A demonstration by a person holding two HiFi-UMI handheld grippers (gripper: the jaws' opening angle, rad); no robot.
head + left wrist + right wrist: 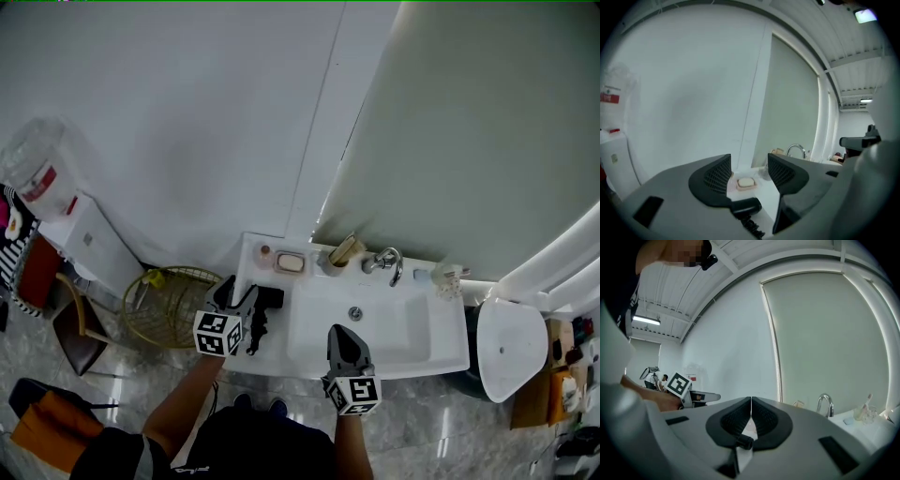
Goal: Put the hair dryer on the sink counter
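1. Two claws show in the head view. The left claw [240,296] hangs over the left end of the worktop [441,349], where the hair dryer [269,299] lies just right of it. The right claw [341,336] is over the basin's near rim.
2. Left gripper view: the left claw [749,161] is spread wide and grips nothing. The hair dryer [746,206] lies low between its jaws (contact unclear), with a soap dish [746,183] farther off.
3. Right gripper view: the right claw [751,400] is pressed together and empty, with the faucet [824,404] at far right.

Black hair dryer [269,299] lying flat on white sink counter [251,265], left end.
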